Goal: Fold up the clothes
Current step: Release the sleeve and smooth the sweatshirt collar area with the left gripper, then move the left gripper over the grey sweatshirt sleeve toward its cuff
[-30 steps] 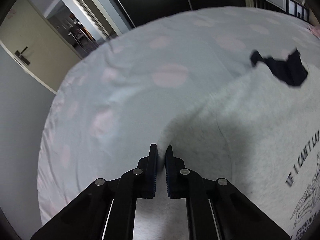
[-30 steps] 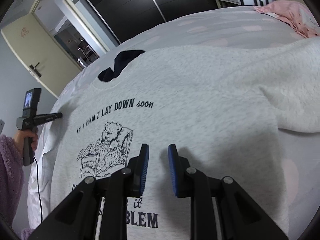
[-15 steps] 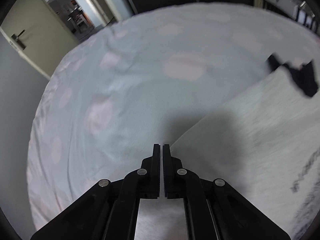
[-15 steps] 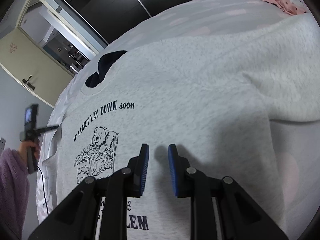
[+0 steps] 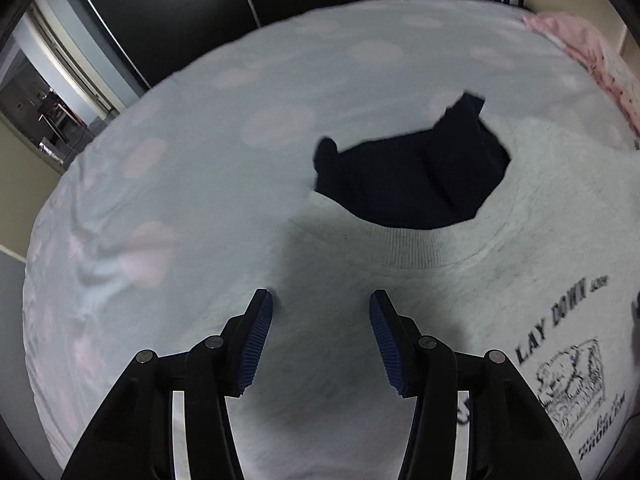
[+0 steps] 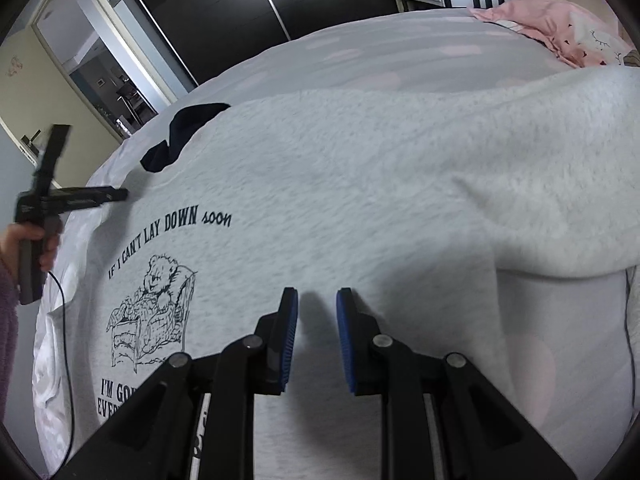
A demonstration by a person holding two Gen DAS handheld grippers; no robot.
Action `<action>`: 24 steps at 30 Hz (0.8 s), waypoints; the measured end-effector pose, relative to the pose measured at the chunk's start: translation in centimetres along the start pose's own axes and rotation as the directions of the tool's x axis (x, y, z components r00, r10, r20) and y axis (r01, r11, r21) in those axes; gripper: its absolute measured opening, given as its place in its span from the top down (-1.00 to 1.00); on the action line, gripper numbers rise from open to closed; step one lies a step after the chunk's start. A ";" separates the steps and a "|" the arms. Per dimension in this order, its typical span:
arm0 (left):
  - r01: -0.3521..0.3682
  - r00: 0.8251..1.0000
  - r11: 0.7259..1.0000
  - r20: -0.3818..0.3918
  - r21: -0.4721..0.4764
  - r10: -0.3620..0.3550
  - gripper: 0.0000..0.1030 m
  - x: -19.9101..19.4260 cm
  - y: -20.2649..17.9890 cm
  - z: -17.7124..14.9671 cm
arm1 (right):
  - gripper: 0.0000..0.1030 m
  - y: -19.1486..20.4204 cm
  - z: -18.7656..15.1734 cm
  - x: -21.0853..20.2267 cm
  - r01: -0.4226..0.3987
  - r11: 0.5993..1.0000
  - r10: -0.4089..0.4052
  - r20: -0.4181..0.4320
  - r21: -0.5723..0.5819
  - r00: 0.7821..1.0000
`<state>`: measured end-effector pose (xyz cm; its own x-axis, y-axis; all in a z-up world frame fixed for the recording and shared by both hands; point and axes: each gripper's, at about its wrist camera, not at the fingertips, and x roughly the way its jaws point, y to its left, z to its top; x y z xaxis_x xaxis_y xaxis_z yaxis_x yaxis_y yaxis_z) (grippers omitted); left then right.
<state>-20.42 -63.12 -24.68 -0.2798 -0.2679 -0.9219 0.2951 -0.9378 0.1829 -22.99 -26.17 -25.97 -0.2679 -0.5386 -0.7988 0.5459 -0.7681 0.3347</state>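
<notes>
Left wrist: left tool [image 5: 321,300] just spread, empty above sweatshirt [image 5: 460,280]; right tool [image 6: 317,300] parted.

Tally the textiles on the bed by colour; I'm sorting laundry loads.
Grey: 1, the printed sweatshirt
Navy: 1, the dark garment at its collar
Pink: 1, the bundle at the far edge
Total: 3

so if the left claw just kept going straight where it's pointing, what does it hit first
Most likely the grey sweatshirt, on its shoulder just below the ribbed collar. The left claw, whose jaws have just been opening, holds nothing and angles down at that fabric; depth is hard to judge.
</notes>
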 end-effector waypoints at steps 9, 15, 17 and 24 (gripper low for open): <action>-0.039 0.998 0.997 -0.060 -0.061 0.036 -0.16 3.1 0.1 2.2 | 0.62 0.1 0.2 0.3 0.040 0.998 -0.040 -0.017 -0.043 0.999; -0.085 0.996 0.989 -0.051 -0.118 0.079 -0.19 3.2 0.0 2.7 | 0.61 0.1 0.1 0.3 0.042 0.998 -0.043 -0.025 -0.040 0.999; -0.106 0.993 0.986 -0.068 -0.128 0.097 -0.19 2.3 0.0 2.7 | 0.61 0.1 0.0 0.2 0.041 0.998 -0.042 -0.026 -0.039 0.999; -0.064 0.997 0.992 -0.054 -0.108 0.058 -0.18 -6.9 -0.3 -1.3 | 0.61 -0.4 0.1 -0.5 0.014 1.000 -0.014 -0.045 -0.002 0.999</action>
<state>-17.44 -60.72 -18.84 -0.2126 -0.3096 -0.9268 0.4097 -0.8893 0.2031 -23.18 -25.60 -25.62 -0.2394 -0.5116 -0.8252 0.5438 -0.7747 0.3226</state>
